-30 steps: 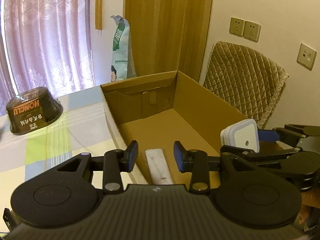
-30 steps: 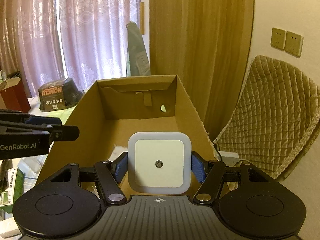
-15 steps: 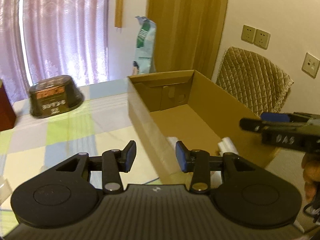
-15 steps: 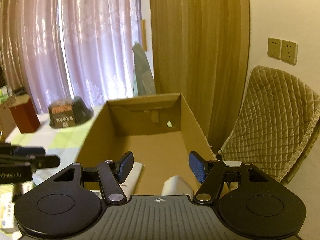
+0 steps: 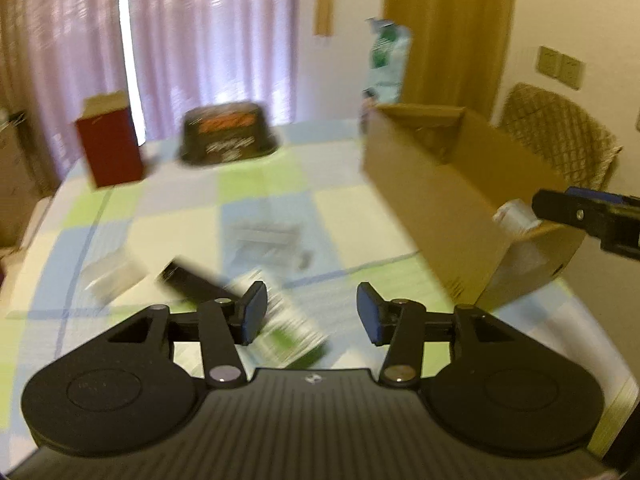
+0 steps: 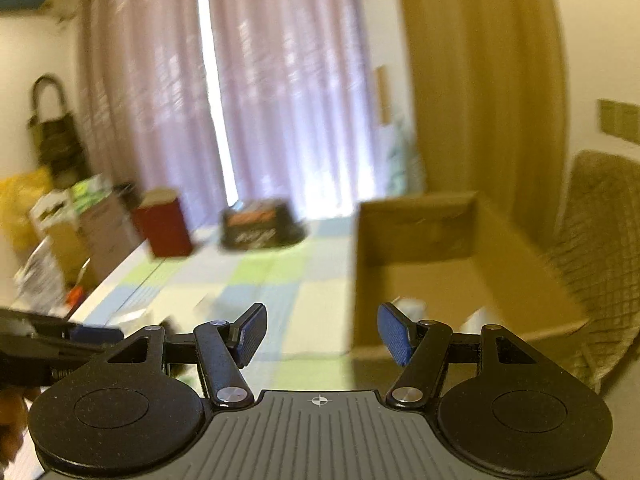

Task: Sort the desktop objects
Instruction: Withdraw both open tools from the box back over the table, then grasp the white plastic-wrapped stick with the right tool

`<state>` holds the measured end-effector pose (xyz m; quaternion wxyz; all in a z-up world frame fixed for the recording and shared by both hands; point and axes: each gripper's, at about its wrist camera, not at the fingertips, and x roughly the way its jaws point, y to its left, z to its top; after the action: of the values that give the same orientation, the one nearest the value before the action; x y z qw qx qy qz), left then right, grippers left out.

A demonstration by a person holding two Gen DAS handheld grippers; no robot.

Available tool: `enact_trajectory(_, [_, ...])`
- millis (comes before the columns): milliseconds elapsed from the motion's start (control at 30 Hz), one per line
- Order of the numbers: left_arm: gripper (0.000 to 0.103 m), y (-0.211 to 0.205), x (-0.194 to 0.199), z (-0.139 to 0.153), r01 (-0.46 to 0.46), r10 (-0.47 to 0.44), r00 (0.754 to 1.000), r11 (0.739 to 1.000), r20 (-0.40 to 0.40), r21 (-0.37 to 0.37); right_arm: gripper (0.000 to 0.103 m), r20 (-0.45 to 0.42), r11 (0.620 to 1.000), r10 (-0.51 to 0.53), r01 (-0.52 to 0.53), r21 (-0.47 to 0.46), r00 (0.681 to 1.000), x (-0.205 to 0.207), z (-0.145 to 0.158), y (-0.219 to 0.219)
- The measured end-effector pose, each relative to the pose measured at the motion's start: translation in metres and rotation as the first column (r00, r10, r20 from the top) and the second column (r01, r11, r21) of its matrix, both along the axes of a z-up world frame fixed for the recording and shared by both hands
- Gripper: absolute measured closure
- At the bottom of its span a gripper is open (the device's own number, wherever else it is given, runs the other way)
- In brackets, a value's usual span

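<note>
Both views are blurred by motion. My left gripper (image 5: pixel 311 316) is open and empty above the checked tablecloth (image 5: pixel 256 208). Just beyond its fingers lie a green-and-white packet (image 5: pixel 294 330), a black bar-shaped object (image 5: pixel 192 282), a pale clear item (image 5: pixel 110 278) and a flat white-grey item (image 5: pixel 268 242). The open cardboard box (image 5: pixel 440 208) stands at the right with white items (image 5: pixel 514 214) inside. My right gripper (image 6: pixel 322 334) is open and empty, held in front of the box's near left corner (image 6: pixel 360 280); white items (image 6: pixel 412 310) show on the box floor.
A red carton (image 5: pixel 110 152) and a dark bowl-shaped container (image 5: pixel 228 134) stand at the table's far side before the curtains. A green-white bag (image 5: pixel 386 60) stands behind the box. A quilted chair (image 6: pixel 600 248) is right of the box. Cartons and bags (image 6: pixel 60 216) crowd the table's left.
The right gripper let go of the square white night light, which now lies in the box. Both grippers drew back and swung left, away from the box and toward the table's loose items.
</note>
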<state>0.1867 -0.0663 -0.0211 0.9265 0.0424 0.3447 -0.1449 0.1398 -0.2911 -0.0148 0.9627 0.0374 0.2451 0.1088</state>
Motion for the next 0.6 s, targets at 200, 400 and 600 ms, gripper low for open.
enact_trajectory(200, [0.049,0.047,-0.022,-0.022,-0.076,0.078,0.996,0.996,-0.042,0.054,0.005,-0.079,0.988,0.135,-0.14,-0.057,0.988,0.004,-0.028,0.042])
enact_trajectory(400, [0.035,0.079,-0.025,-0.041,-0.131,0.136,0.988,0.989,-0.076,0.07,0.005,-0.178,0.973,0.197,-0.214,-0.084,0.964,0.014,-0.054,0.065])
enact_trajectory(600, [0.03,0.092,-0.021,-0.056,-0.155,0.156,0.978,0.988,-0.138,0.02,0.005,-0.244,0.899,0.352,-0.399,-0.179,0.904,0.016,-0.076,0.088])
